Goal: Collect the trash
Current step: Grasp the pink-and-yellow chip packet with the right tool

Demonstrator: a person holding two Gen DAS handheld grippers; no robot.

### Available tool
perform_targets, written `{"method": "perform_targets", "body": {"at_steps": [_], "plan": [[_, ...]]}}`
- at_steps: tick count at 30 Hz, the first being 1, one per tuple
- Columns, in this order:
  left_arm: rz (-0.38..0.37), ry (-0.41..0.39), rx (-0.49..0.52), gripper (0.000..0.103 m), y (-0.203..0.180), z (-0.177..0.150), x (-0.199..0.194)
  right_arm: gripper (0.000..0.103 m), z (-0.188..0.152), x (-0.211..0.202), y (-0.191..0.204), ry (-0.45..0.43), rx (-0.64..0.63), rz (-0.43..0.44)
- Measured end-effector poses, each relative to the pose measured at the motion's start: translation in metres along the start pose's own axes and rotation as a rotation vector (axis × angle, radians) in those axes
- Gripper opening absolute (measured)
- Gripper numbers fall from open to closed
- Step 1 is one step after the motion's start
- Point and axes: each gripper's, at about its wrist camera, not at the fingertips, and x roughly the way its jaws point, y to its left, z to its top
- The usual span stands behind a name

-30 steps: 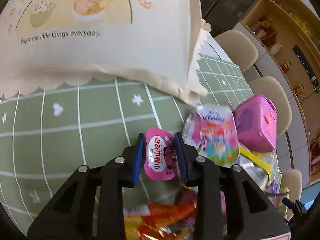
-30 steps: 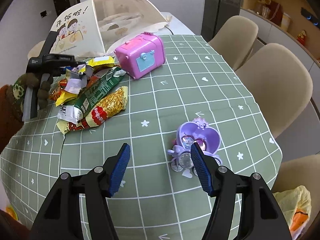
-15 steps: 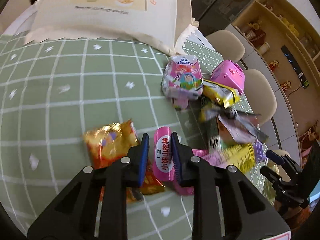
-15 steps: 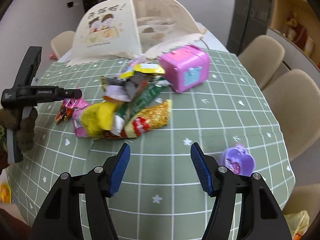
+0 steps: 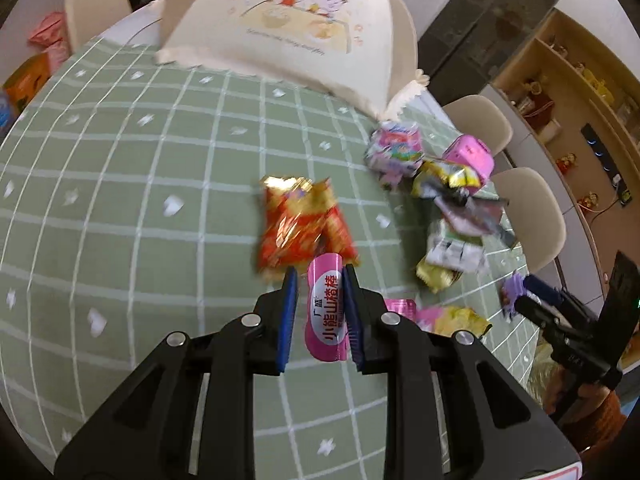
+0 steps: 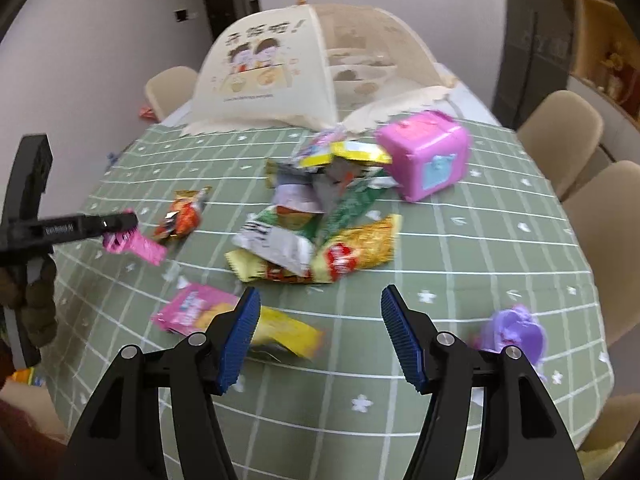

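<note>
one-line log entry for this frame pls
left gripper: shut on pink snack packet, lifted off table | right gripper: open, empty, above green tablecloth | wrapper pile: uncollected | stage: carrying

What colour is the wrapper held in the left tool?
Pink wrapper, with white and red lettering; clearest in the left wrist view.

A cream mesh food cover (image 6: pixel 280 76) at the table's far end — near it a pink toy box (image 6: pixel 426 160); beige chairs (image 6: pixel 560 128) around, probably four.
</note>
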Motion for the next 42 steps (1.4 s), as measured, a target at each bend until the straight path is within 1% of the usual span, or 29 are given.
{"method": "perform_targets", "body": {"at_steps": [3, 6, 10, 12, 15, 17, 19, 21, 23, 25, 28, 29, 31, 34, 36, 38, 40, 42], "plan": [[0.026, -0.006, -0.005, 0.022, 0.005, -0.011, -0.008, 0.06, 0.001, 0.012, 0.011, 0.013, -0.033, 0.011], [0.034, -0.006, -0.005, 0.022, 0.005, -0.019, -0.015, 0.06, -0.003, 0.031, 0.015, 0.053, -0.048, 0.022], [0.033, -0.003, 0.0, 0.022, 0.003, -0.028, -0.018, 0.06, -0.019, 0.053, 0.016, 0.132, -0.073, 0.0], [0.028, 0.01, -0.001, 0.022, 0.001, -0.032, -0.016, 0.06, -0.029, 0.051, 0.012, 0.151, -0.061, -0.003], [0.022, 0.034, 0.0, 0.022, -0.003, -0.036, -0.009, 0.06, -0.043, 0.042, 0.001, 0.18, 0.003, 0.031], [0.016, 0.046, 0.006, 0.022, -0.007, -0.038, -0.004, 0.06, -0.053, 0.036, -0.006, 0.2, 0.062, 0.088], [0.01, 0.051, 0.012, 0.022, -0.011, -0.038, -0.001, 0.06, -0.058, 0.031, -0.008, 0.22, 0.091, 0.131], [0.008, 0.051, 0.013, 0.022, -0.013, -0.037, 0.0, 0.06, -0.06, 0.022, -0.006, 0.212, 0.084, 0.156], [0.01, 0.047, 0.011, 0.022, -0.013, -0.036, 0.0, 0.06, -0.053, 0.005, 0.0, 0.148, 0.019, 0.141], [0.018, 0.042, 0.004, 0.022, -0.01, -0.035, -0.002, 0.06, -0.044, -0.003, 0.005, 0.102, -0.057, 0.124], [0.035, 0.037, -0.018, 0.022, -0.004, -0.036, -0.006, 0.06, -0.025, 0.007, 0.009, 0.101, -0.155, 0.112], [0.04, 0.034, -0.026, 0.022, -0.002, -0.036, -0.007, 0.06, -0.02, 0.013, 0.007, 0.101, -0.167, 0.117], [0.052, 0.027, -0.046, 0.022, 0.004, -0.039, -0.013, 0.06, -0.011, 0.029, 0.0, 0.111, -0.146, 0.153], [0.07, 0.016, -0.065, 0.022, 0.01, -0.045, -0.021, 0.06, -0.006, 0.056, -0.012, 0.156, -0.046, 0.217], [0.08, 0.007, -0.083, 0.022, 0.015, -0.049, -0.026, 0.06, -0.011, 0.065, -0.012, 0.189, -0.009, 0.217], [0.091, -0.004, -0.106, 0.022, 0.021, -0.053, -0.031, 0.06, -0.023, 0.064, -0.008, 0.216, -0.005, 0.215], [0.097, -0.013, -0.125, 0.022, 0.024, -0.056, -0.035, 0.06, -0.041, 0.052, 0.001, 0.238, 0.018, 0.259], [0.101, -0.018, -0.149, 0.022, 0.027, -0.059, -0.036, 0.06, -0.053, 0.043, 0.014, 0.268, -0.002, 0.317]]}}
